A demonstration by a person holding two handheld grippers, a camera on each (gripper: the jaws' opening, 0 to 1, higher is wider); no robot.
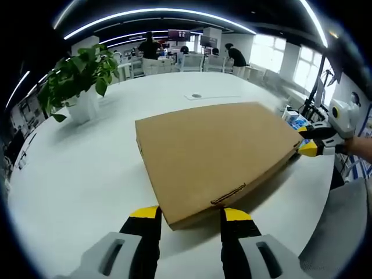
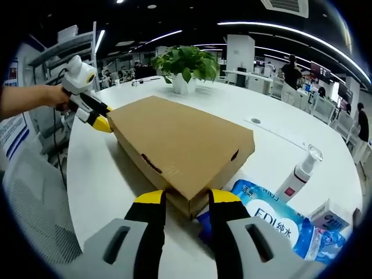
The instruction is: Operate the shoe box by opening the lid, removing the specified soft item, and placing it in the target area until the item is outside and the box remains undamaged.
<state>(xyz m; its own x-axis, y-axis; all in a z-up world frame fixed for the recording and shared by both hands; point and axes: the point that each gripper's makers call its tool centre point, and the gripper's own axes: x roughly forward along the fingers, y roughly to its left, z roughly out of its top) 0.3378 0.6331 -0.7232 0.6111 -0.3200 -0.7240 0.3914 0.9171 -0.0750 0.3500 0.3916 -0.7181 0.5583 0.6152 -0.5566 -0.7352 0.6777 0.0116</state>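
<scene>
Closed shoe box flat on the white table, a gripper at each end.
Left gripper view: left gripper spread wide, straddling the near corner. Right gripper view: right gripper likewise unclenched at its corner, blue packet just right, potted plant far.

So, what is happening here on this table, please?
A person holds a hand-held gripper at each of two opposite corners of a flat brown cardboard box on a round white table. The left hand-held gripper and right hand-held gripper are open at the corners. The lid looks shut.
</scene>
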